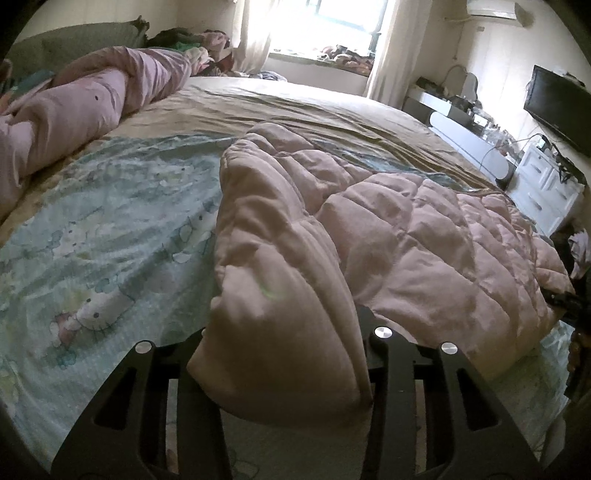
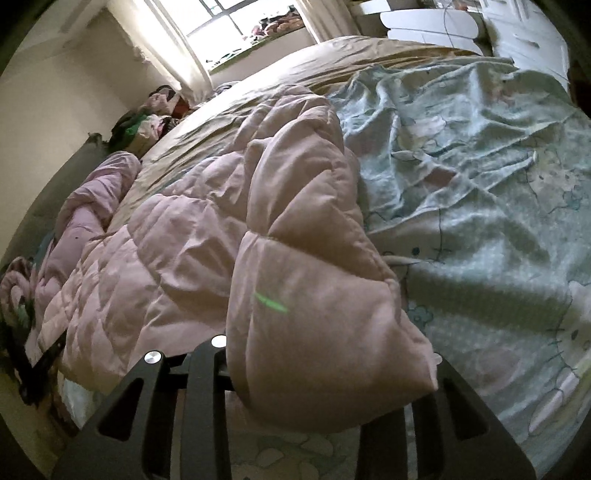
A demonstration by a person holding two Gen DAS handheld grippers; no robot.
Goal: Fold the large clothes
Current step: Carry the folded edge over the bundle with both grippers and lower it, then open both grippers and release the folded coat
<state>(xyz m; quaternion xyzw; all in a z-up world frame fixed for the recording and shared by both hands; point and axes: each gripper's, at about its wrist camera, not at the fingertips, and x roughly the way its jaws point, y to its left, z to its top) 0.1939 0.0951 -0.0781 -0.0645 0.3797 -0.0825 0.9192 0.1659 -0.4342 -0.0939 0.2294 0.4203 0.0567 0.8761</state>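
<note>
Bed (image 1: 332,110) sheet lying under pink quilted coat (image 1: 406,229); left gripper (image 1: 284,369) and right gripper (image 2: 325,369) are each grasping a padded corner, laying the fold; next, releasing and smoothing.

The pink quilted puffy coat (image 1: 332,229) lies on the pale blue cartoon-print bedsheet (image 1: 110,229). A rolled pink duvet (image 1: 92,103) lies left of it. A bright window (image 1: 332,22) stands behind the bed.

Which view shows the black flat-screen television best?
The left wrist view. The black flat-screen television stands at its right edge, above the white drawer cabinet, beyond the puffy pink quilted garment. The right wrist view does not show the television at all; only the cabinet's white drawers appear in its top right corner.
</note>
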